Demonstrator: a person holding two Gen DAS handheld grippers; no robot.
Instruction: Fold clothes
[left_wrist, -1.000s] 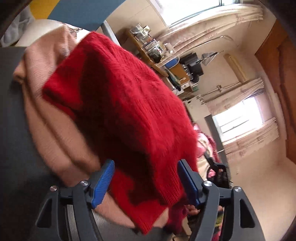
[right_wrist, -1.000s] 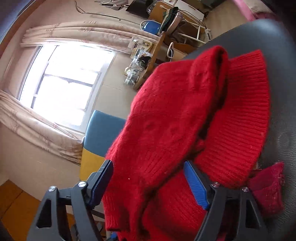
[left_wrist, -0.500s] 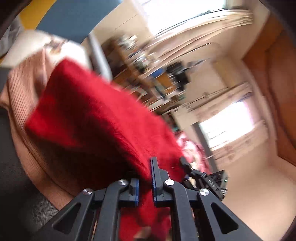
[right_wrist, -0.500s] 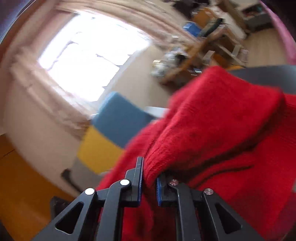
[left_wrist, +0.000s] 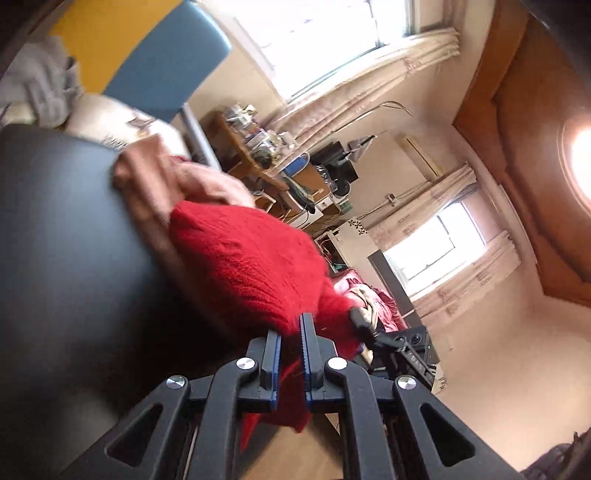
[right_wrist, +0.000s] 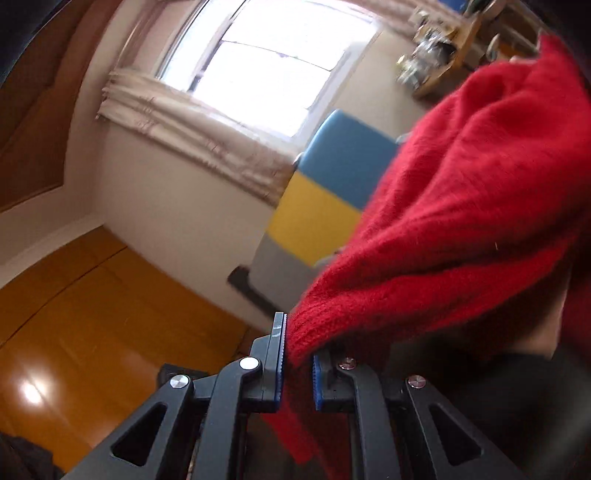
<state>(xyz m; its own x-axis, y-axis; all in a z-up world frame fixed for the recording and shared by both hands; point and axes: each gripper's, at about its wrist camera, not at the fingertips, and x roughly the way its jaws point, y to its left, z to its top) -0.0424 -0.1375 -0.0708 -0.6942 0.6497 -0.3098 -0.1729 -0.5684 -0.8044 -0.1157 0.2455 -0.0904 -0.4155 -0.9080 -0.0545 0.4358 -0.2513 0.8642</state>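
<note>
A dark padded surface was seen filling the nine o'clock half of the left wrist view, and on it a pinkish-tan knit lay bunched toward eleven o'clock. Against that knit, at the frame's centre, a red sweater was draped, its bulk stretched from about ten o'clock down to the tool at six o'clock. The long run of the garment was thus aimed straight back along the fingers rather than across them.

The left gripper was shown clamped on a fold of the red sweater, the blue pads drawn nearly together with only knit between them and a loose tail hanging below. In the right wrist view the red sweater was spread from the tool up toward two o'clock, where its far edge was lost at the rim of the lens. The right gripper was likewise closed on an edge of the fabric, wool squeezed between its pads.

A blue and yellow chair back was visible at twelve o'clock beyond the right tool, beneath a bright window.

Both tools were judged equally near the garment, each pinching its own point. Any coming fold was judged to depend on the cloth being carried away from the heap at ten o'clock, with the span between the two pinches kept taut. That span itself was not shown in either view.
</note>
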